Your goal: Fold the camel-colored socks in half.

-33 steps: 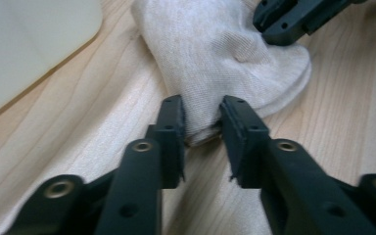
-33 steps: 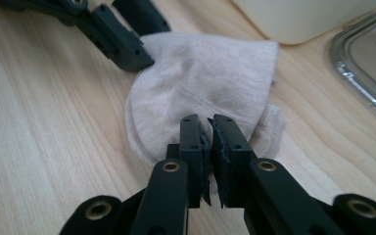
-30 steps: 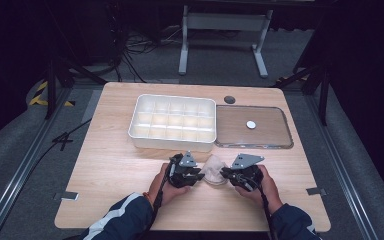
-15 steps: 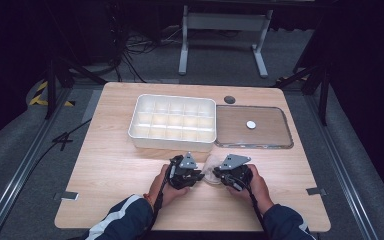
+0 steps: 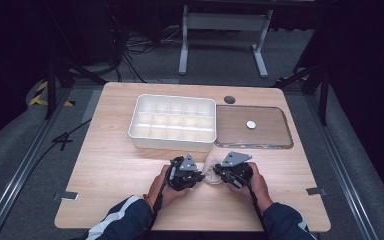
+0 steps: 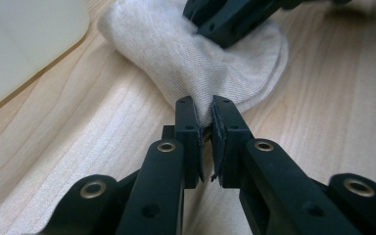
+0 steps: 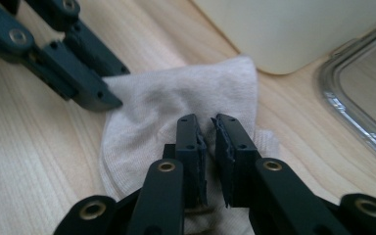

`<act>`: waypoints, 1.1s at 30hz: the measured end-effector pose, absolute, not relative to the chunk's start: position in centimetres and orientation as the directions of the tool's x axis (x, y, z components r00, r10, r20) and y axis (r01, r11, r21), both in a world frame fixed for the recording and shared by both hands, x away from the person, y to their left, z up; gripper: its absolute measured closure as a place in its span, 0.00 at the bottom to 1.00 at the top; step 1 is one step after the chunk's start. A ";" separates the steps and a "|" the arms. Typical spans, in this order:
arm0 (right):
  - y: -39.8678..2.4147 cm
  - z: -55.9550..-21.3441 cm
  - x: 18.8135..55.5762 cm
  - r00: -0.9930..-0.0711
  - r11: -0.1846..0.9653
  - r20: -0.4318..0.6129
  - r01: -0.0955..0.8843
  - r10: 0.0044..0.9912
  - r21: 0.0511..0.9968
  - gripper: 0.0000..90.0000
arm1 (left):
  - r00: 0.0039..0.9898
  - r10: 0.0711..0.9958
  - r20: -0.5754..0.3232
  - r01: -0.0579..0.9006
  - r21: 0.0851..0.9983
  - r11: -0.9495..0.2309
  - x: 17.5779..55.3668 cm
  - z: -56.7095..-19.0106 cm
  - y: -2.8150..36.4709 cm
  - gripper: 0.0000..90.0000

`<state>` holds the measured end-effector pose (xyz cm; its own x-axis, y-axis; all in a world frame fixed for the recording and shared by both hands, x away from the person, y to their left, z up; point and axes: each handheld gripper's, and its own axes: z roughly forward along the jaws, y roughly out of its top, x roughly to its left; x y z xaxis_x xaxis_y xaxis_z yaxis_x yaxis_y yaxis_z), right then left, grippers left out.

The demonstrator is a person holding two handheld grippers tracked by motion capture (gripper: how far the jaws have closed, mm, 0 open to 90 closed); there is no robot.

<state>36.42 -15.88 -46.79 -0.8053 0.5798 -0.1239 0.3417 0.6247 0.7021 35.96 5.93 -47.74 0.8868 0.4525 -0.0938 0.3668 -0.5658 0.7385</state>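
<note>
Wooden table (image 5: 120, 165): your left gripper (image 6: 203, 115) pinched the sock (image 6: 196, 54); right gripper (image 7: 206, 128) pinched it too, contact hidden.

Table (image 5: 130, 165) brightly lit from above; surroundings dark; close views soft toward edges.

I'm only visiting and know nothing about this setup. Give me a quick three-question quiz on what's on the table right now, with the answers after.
1. True or false: the left gripper is clamped on the pale sock.
2. What lies to the right of the white divided tray in the high view? A) a red bowl B) a clear lid C) a stack of books
3. What lies between the two grippers on the wooden table?

Key:
1. True; a fold of the cloth is pinched between its jaws.
2. B, the clear lid, lying flat.
3. The pale sock; the right gripper is closed on it too.
</note>
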 end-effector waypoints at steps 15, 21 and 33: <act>-15.5 -47.0 34.9 -0.840 0.615 -0.068 0.336 0.538 0.714 0.92 | 0.860 0.479 -0.177 0.412 0.796 -0.444 34.7 -45.6 8.2 0.81; -15.2 -47.0 34.4 -0.835 0.622 -0.090 0.327 0.542 0.712 0.92 | 0.828 0.508 -0.238 0.481 0.767 -0.425 35.2 -46.4 8.2 0.67; -15.3 -47.1 34.1 -0.837 0.621 -0.097 0.316 0.538 0.717 0.92 | 0.827 0.527 -0.198 0.493 0.706 -0.508 35.2 -47.9 6.4 0.57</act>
